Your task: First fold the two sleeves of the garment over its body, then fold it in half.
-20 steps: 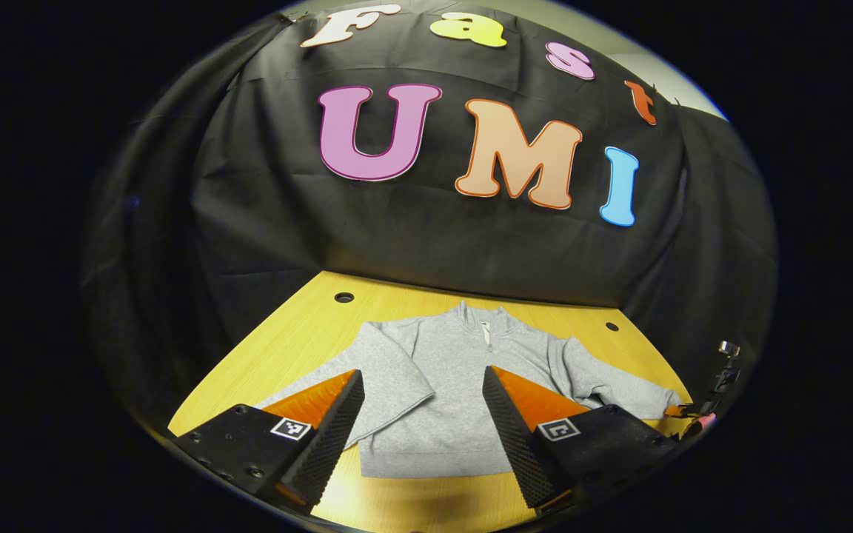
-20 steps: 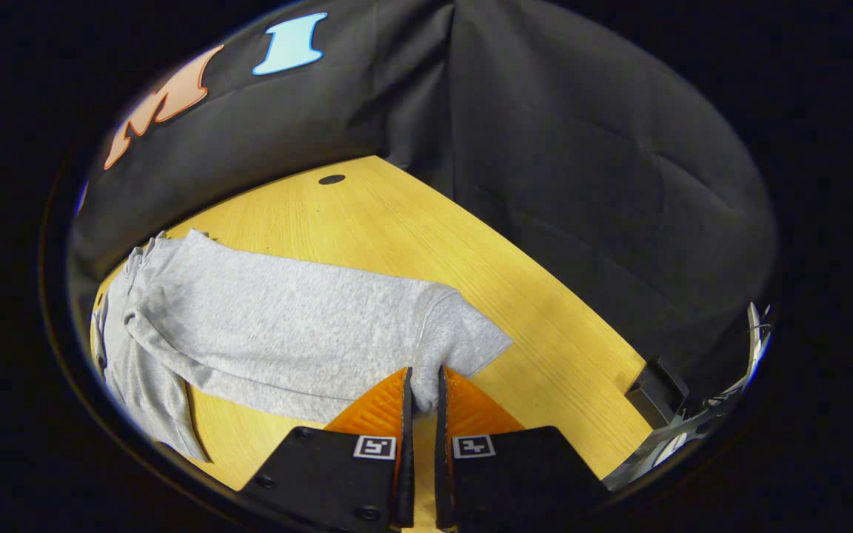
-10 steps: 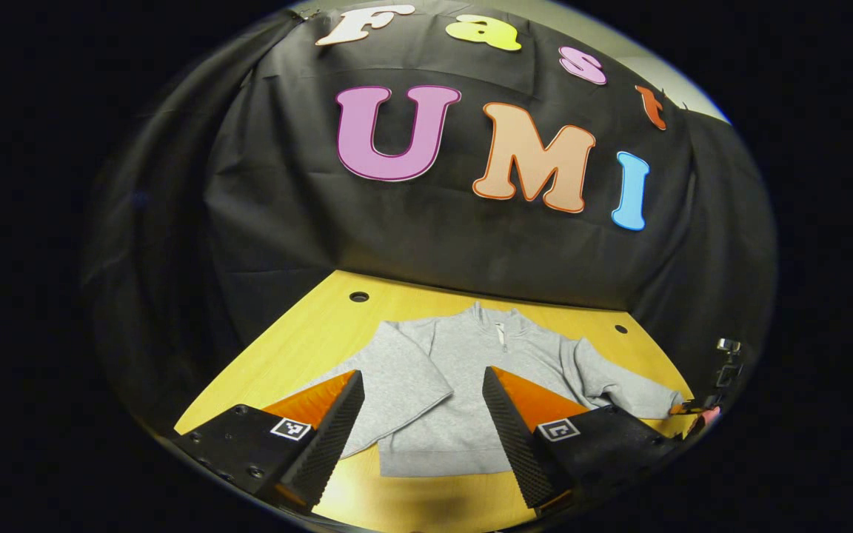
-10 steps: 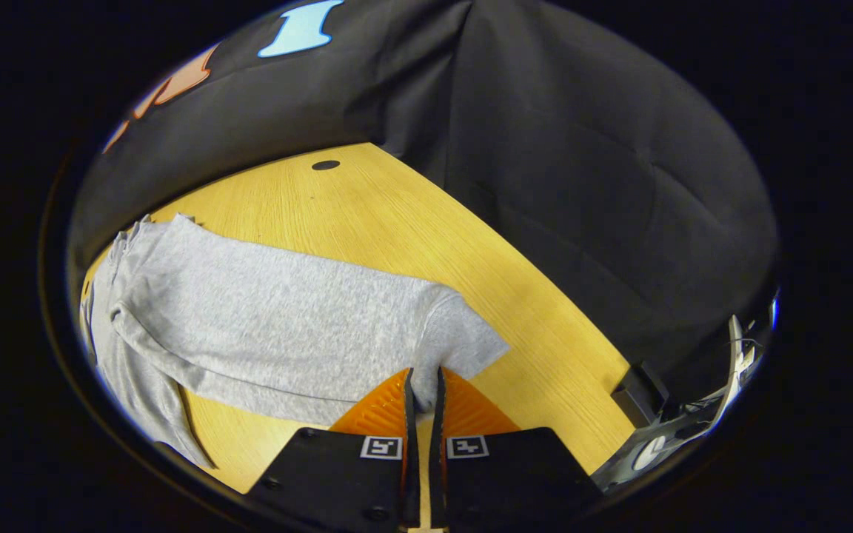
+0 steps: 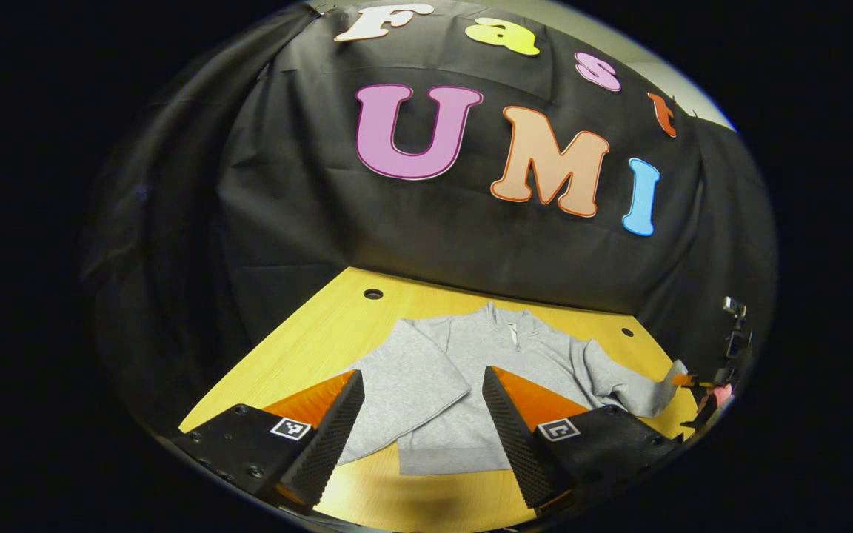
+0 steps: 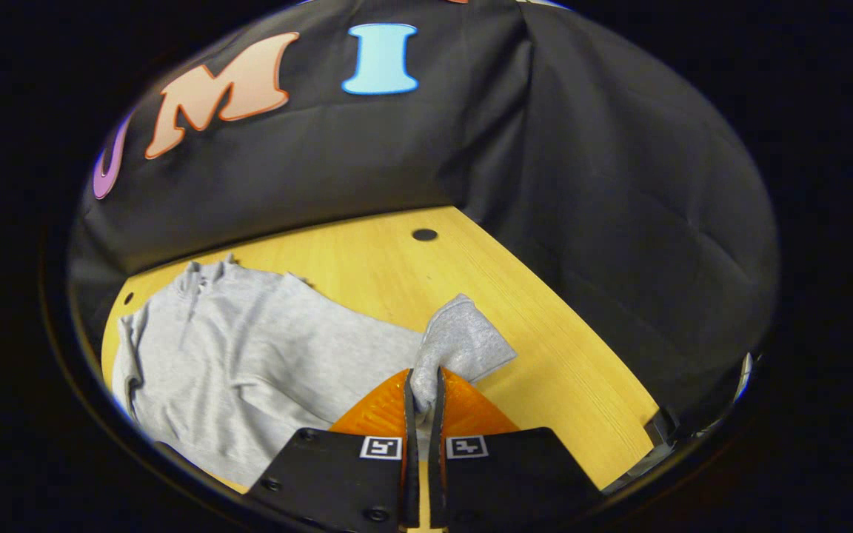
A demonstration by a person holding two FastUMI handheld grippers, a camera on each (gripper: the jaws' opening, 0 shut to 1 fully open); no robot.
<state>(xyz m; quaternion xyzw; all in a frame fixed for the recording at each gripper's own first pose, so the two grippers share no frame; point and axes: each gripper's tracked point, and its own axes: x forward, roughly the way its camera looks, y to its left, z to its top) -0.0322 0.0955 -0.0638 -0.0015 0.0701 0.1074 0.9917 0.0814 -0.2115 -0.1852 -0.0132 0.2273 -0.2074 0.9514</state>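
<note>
1. In the left gripper view, we saw the left gripper point(image 5: 420, 414) spread wide and holding nothing, hovering above the near edge of the grey garment point(image 5: 463, 377), which lay flat on the wooden table point(image 5: 300, 340) with its collar toward the booth wall
2. In that same view the left sleeve point(image 5: 404, 385) lay folded over the body, while the right sleeve point(image 5: 630, 385) stretched out to the side, its cuff raised off the table at the far right, where the other gripper could be made out only faintly
3. We judged one risk here: the folded sleeve lay loose with nothing pinning it, so a tug across the body could have dragged it out of place
4. In the right gripper view, we saw the right gripper point(image 6: 422, 392) clamped tight on the cuff point(image 6: 460, 344) of the right sleeve, with the fabric bunched upward between its fingers and the rest of the garment point(image 6: 249, 348) lying to its left on the table point(image 6: 545, 348)
5. We thought the grip was narrow, taking only an edge of the cuff, so the fabric might have slipped free partway through the fold
6. We also judged that the bunched sleeve might have landed twisted or creased over the body rather than flat
</note>
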